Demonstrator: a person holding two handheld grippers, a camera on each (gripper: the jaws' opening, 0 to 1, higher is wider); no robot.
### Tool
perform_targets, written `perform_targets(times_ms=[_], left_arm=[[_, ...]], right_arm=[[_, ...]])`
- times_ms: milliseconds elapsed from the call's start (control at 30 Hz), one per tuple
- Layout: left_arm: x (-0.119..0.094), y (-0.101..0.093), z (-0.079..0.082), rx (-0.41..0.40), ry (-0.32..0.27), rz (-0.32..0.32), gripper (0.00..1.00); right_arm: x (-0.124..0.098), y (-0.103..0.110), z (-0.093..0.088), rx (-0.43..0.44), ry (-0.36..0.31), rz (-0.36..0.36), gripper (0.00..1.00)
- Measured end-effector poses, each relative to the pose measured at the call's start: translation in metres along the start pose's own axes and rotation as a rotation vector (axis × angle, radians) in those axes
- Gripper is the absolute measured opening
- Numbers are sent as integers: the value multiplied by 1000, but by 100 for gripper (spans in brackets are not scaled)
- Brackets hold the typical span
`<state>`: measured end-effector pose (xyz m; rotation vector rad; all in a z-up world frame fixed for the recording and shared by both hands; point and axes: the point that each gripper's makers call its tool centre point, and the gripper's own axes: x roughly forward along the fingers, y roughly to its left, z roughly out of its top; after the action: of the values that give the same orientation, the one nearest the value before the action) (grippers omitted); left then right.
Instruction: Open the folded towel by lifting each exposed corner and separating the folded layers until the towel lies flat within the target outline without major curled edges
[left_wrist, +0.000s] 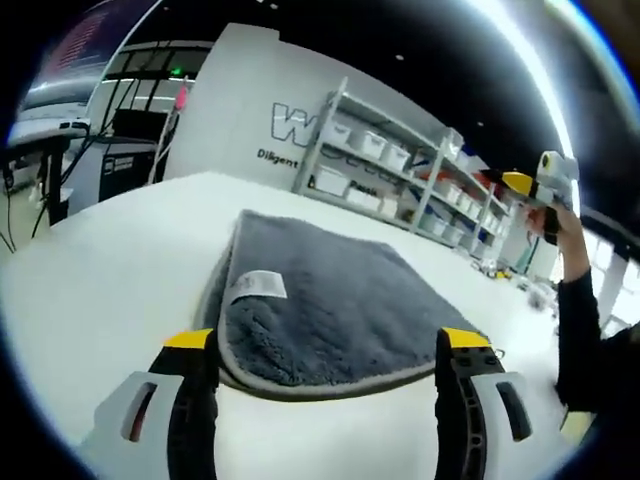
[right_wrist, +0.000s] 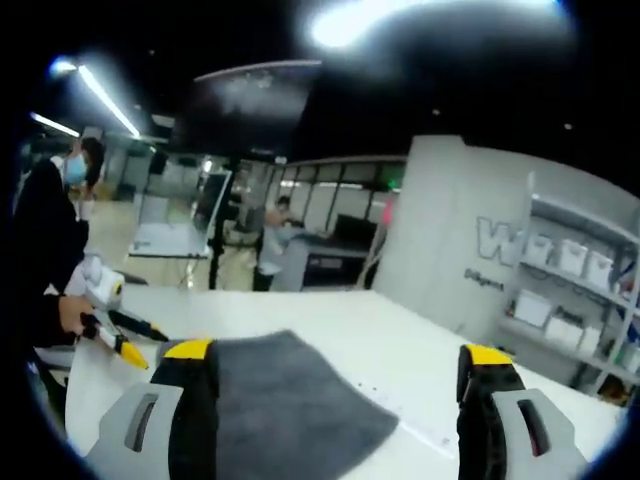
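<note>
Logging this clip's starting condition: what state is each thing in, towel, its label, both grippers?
towel: folded, lying on the white table, bound edge nearest the left gripper
label: lying flat on the towel's top, near its corner
left gripper: open, jaws either side of the towel's near edge, not gripping
right gripper: open, empty, above the towel

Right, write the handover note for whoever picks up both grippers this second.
Left gripper: open, holding nothing, jaws either side of the near edge of the grey towel.
Right gripper: open, holding nothing, above the towel's corner.
Towel: folded on the white table, white label facing up near its left edge. No target outline can be made out.
Done: nothing visible; no layer lifted.
Left: grip an exposed corner, peel the layers apart, spread flat, smooth any curled edges.
</note>
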<state>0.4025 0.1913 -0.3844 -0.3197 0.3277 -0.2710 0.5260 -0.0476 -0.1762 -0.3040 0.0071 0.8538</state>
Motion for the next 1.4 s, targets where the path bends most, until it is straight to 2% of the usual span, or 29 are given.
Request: perform_targets(times_ms=[133, 167, 233, 267, 333, 400, 433, 500, 567, 667, 833, 933, 1067, 1233, 1400], left_arm=[[1, 0, -6, 12, 22, -1, 85], [1, 1, -7, 17, 27, 2, 85], [2, 2, -7, 19, 31, 6, 85], [2, 3, -6, 16, 32, 8, 85], [2, 5, -5, 20, 30, 13, 85], [3, 7, -4, 29, 33, 18, 84], [3, 8, -4, 34, 34, 19, 80], [3, 10, -6, 44, 52, 13, 72], [3, 14, -7, 59, 66, 24, 69], [3, 19, -7, 76, 81, 32, 60], [3, 31, -7, 104, 97, 52, 44], [1, 27, -6, 121, 93, 33, 33], [1, 18, -7, 134, 90, 5, 26], [2, 14, -4, 106, 74, -14, 25], [-2, 12, 4, -55, 9, -52, 26]], right_arm=[[1, 4, 0, -8, 4, 8, 99], [3, 7, -1, -8, 8, 20, 96], [5, 35, -13, -15, 61, 155, 91], [6, 54, -20, 2, 87, 238, 96], [8, 69, -29, 5, 127, 295, 100], [11, 70, -30, -5, 129, 283, 100], [12, 71, -31, -13, 138, 283, 100], [7, 73, -34, -23, 157, 309, 100], [1, 77, -37, -32, 170, 340, 100], [-4, 76, -35, -65, 168, 337, 100], [-6, 76, -28, -73, 149, 334, 100], [-7, 76, -29, -82, 151, 333, 100], [-6, 77, -30, -88, 151, 333, 100], [-6, 78, -29, -93, 148, 333, 100], [-6, 77, -29, -95, 147, 330, 100]])
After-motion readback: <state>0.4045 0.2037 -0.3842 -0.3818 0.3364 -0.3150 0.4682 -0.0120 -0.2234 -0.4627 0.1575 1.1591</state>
